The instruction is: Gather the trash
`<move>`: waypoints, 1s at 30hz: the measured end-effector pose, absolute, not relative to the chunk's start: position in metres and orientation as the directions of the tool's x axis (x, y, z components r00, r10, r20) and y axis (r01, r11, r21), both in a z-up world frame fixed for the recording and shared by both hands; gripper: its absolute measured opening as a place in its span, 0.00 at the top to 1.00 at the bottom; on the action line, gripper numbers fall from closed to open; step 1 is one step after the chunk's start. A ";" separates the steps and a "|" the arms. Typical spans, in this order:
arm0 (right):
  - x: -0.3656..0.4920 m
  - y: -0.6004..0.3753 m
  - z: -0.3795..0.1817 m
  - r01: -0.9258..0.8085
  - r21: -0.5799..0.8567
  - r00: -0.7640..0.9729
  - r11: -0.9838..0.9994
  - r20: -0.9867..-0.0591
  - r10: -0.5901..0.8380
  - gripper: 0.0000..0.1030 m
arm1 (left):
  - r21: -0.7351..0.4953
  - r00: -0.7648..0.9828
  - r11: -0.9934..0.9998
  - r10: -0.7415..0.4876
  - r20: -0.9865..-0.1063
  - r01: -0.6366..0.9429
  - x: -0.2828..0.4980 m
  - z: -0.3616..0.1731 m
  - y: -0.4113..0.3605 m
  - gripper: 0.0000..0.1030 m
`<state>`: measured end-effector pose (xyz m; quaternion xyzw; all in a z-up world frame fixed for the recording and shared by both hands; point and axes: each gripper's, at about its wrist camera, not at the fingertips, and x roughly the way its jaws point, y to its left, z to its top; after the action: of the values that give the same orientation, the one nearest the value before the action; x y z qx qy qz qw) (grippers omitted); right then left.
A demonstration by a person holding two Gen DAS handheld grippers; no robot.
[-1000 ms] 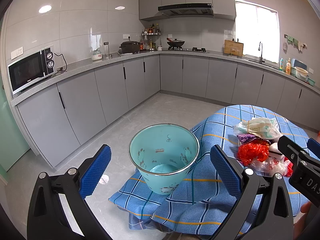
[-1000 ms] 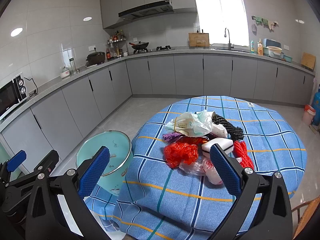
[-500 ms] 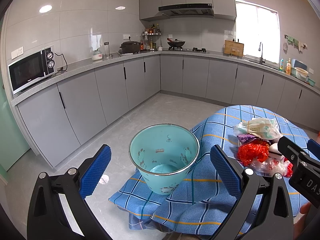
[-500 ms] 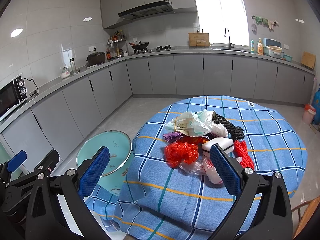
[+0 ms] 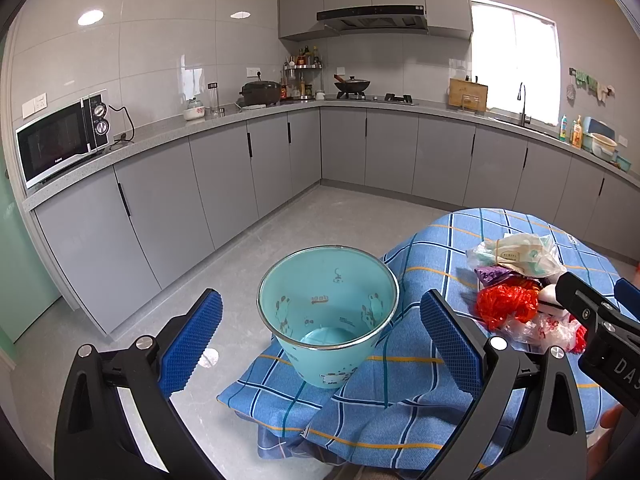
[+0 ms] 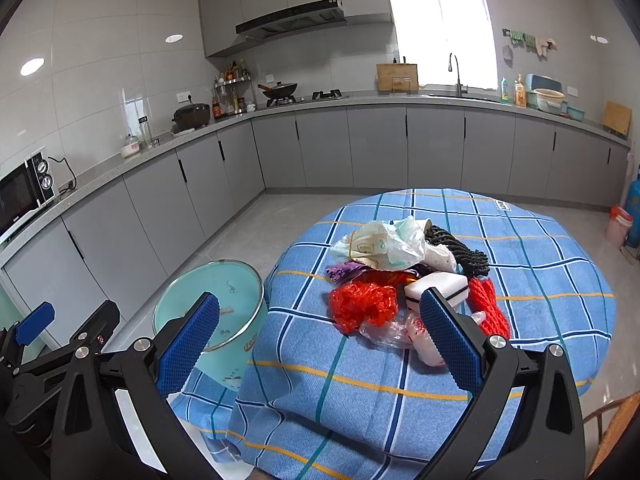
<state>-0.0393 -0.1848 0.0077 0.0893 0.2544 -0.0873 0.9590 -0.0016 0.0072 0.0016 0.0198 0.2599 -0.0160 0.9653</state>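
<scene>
Far to my left a microwave (image 5: pixel 64 142) sits on the grey counter (image 5: pixel 224 122), well apart from where I work. My left gripper (image 5: pixel 320 344) hangs with its blue pads spread wide and nothing between them; it faces straight into the teal bin (image 5: pixel 328 320), which stands on a fold of the blue checked tablecloth (image 6: pixel 400 380) hanging down just beside the table's edge. From my right side, that bin (image 6: pixel 210 312) shows lower left of the table, partly behind my left pad. My right gripper (image 6: pixel 320 352) is likewise released, jaws wide, holding nothing, poised over the near part of the cloth. Ahead of it, near the middle of the round table, lies the trash pile (image 6: pixel 408 276): a crumpled pale plastic bag (image 6: pixel 384 248) at the back, red netting (image 6: pixel 362 308) in front, a white block (image 6: pixel 436 286) beside it, a dark braided cord (image 6: pixel 460 252) and more red mesh (image 6: pixel 488 306) to the right. Farthest right, a sink tap (image 6: pixel 456 76) stands below the window (image 6: pixel 440 32).
</scene>
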 end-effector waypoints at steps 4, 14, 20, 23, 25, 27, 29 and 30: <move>-0.039 -0.185 0.007 0.214 0.128 0.855 0.968 -0.503 -0.122 0.04 | 0.031 0.864 0.999 -0.019 -0.503 0.040 -0.001 0.001 0.006 0.05; -0.038 -0.187 0.005 0.214 0.134 0.854 0.968 -0.506 -0.119 0.04 | 0.033 0.862 0.999 -0.017 -0.507 0.039 -0.001 -0.002 0.006 0.05; -0.037 -0.193 0.001 0.223 0.140 0.852 0.965 -0.510 -0.122 0.04 | 0.036 0.855 0.999 -0.014 -0.518 0.037 0.003 -0.010 0.003 0.05; -0.036 -0.198 -0.002 0.223 0.147 0.853 0.964 -0.508 -0.120 0.04 | 0.034 0.852 0.999 -0.014 -0.523 0.037 0.007 -0.014 0.003 0.05; -0.035 -0.201 -0.003 0.223 0.145 0.855 0.964 -0.505 -0.121 0.04 | 0.036 0.852 0.999 -0.013 -0.523 0.038 0.009 -0.015 0.000 0.05; -0.035 -0.204 -0.002 0.224 0.142 0.859 0.964 -0.497 -0.126 0.04 | 0.034 0.854 0.999 -0.018 -0.521 0.042 0.012 -0.017 -0.002 0.05; -0.036 -0.209 -0.001 0.226 0.136 0.865 0.965 -0.483 -0.134 0.04 | 0.035 0.853 0.998 -0.019 -0.521 0.044 0.014 -0.018 -0.007 0.05; -0.037 -0.213 0.000 0.229 0.131 0.869 0.964 -0.474 -0.142 0.04 | 0.034 0.851 0.998 -0.028 -0.525 0.054 0.017 -0.020 -0.010 0.05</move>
<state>-0.0370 -0.2126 -0.0002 0.0920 0.2370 -0.0965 0.9623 0.0166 -0.0101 -0.0199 0.0237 0.2725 -0.0213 0.9616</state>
